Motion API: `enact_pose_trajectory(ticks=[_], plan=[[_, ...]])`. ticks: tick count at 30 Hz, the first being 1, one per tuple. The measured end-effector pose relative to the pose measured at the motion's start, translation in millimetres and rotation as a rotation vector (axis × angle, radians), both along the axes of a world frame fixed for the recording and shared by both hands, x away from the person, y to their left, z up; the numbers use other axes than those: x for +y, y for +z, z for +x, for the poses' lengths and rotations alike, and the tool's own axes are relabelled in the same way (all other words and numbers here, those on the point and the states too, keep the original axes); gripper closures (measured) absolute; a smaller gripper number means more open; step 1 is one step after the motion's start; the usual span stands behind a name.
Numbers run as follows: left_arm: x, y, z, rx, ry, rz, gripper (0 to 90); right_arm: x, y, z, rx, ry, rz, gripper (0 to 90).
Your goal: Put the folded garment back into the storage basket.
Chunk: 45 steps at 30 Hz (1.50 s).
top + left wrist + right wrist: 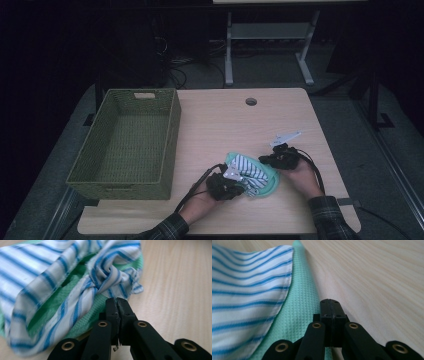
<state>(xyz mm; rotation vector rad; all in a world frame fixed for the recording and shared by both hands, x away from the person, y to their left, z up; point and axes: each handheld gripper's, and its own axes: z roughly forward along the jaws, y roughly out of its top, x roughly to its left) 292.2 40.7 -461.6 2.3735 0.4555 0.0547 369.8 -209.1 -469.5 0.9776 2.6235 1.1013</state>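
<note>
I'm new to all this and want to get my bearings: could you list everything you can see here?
Striped cloth: one, white with blue stripes, bunched on the green cloth.
Green cloth: one, mint green, on the table's near part between both tools.
Basket: one, olive-green woven, on the table's left side.
Table: one, light wood, with a round hole near its far edge.
Desk frame: one, grey, on the floor behind.
Left tool: one, black, jaws shut, at the cloths' left edge.
Right tool: one, black, jaws shut beside the green cloth.

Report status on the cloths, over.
Left gripper and right gripper shut, nothing between jaws. Striped cloth bunched on green cloth. Basket empty, path clear.
</note>
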Motion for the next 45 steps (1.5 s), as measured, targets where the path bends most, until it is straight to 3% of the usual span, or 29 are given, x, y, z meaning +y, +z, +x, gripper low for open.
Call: enact_pose_trajectory(ticks=[5, 18, 25, 31, 37, 45], plan=[[9.6, 2.4, 7.3, -0.012, 0.040, -0.003, 88.0, -2.9, 0.1, -3.8, 0.016, 0.009, 0.002, 90.0], [31.2, 4.1, 26.1, -0.037, 0.116, 0.039, 87.9, 1.0, 2.0, -20.4, 0.046, 0.037, -0.003, 89.9], [39.0, 3.7, 34.4, -0.048, 0.144, 0.052, 87.4, 3.7, 4.0, -32.5, 0.036, 0.069, -0.004, 89.9], [43.0, 7.8, 34.5, -0.055, 0.152, 0.048, 85.4, 2.3, 8.5, -41.8, 0.020, 0.065, -0.001, 89.6], [49.0, 19.3, 30.2, -0.047, 0.143, 0.035, 76.6, -11.0, 10.6, -47.7, -0.016, 0.009, 0.020, 78.8], [55.8, 40.0, 27.0, -0.051, 0.108, 0.030, 54.2, -36.0, 1.8, -56.3, -0.045, -0.100, -0.013, 45.6]])
